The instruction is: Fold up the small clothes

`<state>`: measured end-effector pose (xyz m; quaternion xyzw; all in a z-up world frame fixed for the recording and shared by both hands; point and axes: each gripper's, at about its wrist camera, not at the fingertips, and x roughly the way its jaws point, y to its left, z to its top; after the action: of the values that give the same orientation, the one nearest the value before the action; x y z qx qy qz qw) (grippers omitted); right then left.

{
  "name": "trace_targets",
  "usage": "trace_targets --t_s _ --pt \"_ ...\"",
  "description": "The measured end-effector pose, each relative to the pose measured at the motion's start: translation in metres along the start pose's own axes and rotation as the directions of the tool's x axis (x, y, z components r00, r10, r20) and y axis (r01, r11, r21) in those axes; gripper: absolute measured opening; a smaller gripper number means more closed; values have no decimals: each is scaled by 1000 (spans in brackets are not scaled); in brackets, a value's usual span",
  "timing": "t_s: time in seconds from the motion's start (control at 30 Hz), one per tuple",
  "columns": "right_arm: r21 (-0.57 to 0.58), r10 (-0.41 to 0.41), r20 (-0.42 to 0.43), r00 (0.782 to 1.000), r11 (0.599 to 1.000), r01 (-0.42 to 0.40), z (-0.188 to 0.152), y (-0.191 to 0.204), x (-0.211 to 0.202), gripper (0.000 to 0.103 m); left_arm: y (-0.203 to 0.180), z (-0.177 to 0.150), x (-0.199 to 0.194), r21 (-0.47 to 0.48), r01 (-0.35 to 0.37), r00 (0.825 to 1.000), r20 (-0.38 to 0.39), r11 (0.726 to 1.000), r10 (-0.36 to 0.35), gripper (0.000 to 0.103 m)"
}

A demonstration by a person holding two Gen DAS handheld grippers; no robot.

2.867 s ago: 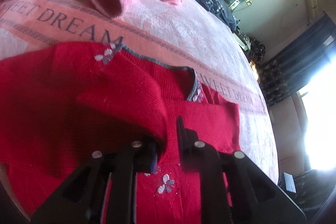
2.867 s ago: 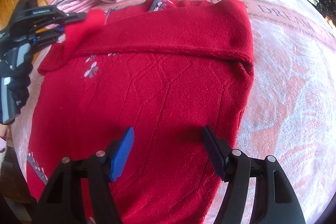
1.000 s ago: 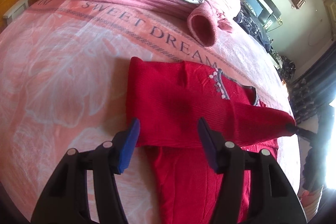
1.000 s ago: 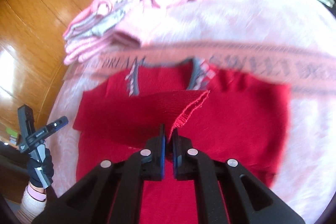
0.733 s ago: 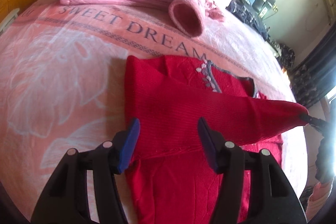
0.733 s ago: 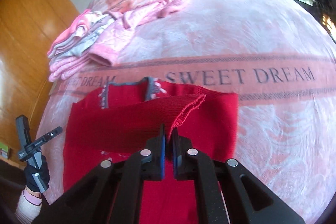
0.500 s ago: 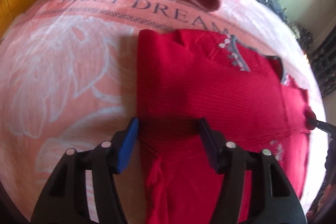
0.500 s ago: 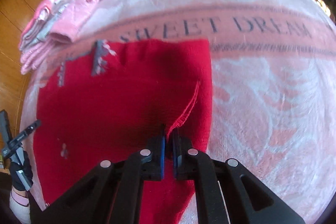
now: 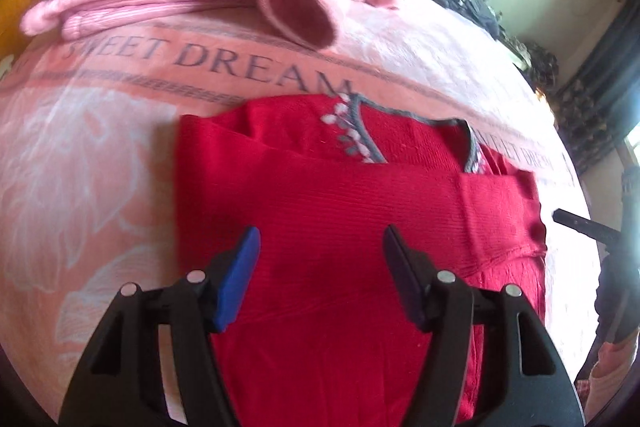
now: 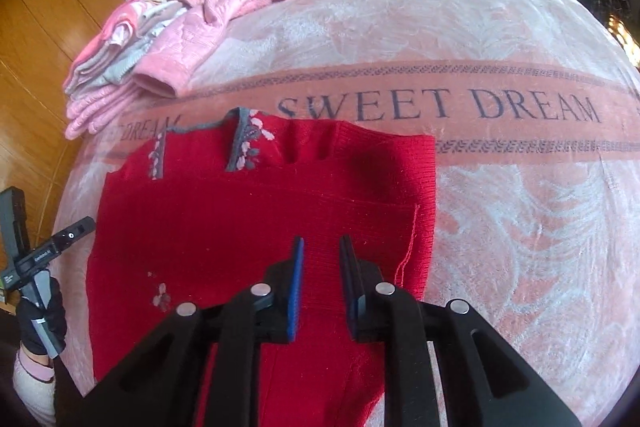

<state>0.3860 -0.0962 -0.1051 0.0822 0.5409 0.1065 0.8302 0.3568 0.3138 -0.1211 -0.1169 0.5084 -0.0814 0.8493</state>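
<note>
Sleeves are both lying folded across the chest of the red sweater (image 10: 248, 227), which is sitting flat on the bed (image 10: 500, 27) just below the "SWEET DREAM" band of the pink blanket (image 9: 100, 155). The right gripper (image 10: 321, 267) is hanging over the sweater's right side with its jaws parted a little and nothing between them, so the sleeve cuff (image 10: 412, 243) is lying free beside it. The left gripper (image 9: 320, 263) is hovering spread wide over the left side, also gripping nothing.

Next step is probably folding the body up from the hem, and that's where it's looking dicey. The knit is soft and thick, so if either gripper is pinching only the top layer, the crossed sleeves could be sliding out of place as the hem is coming up. The cuff edge looks slightly ruffled, though the fisheye is making that hard to judge, and a bunched cuff would be leaving a lump in the fold. The pile of pink clothes (image 10: 132, 67) is sitting near the collar, so a sloppy push could be shoving the sweater into it.
</note>
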Motion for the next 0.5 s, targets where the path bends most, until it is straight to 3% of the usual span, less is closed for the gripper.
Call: trace_targets --t_s 0.13,0.17,0.33,0.5 --pt "65 -40 -70 997 997 44 -5 -21 30 19 17 -2 27 -33 -12 997 -74 999 10 63" --pt "76 -50 -88 995 996 57 -7 -26 38 15 23 -4 29 -42 5 997 -74 999 -9 63" --pt "132 52 -45 998 990 -45 -17 -45 40 15 17 -8 33 -3 -17 997 -71 1000 17 65" --pt "115 13 -45 999 993 -8 -16 -38 41 15 8 -5 40 28 -36 996 -79 999 38 74"
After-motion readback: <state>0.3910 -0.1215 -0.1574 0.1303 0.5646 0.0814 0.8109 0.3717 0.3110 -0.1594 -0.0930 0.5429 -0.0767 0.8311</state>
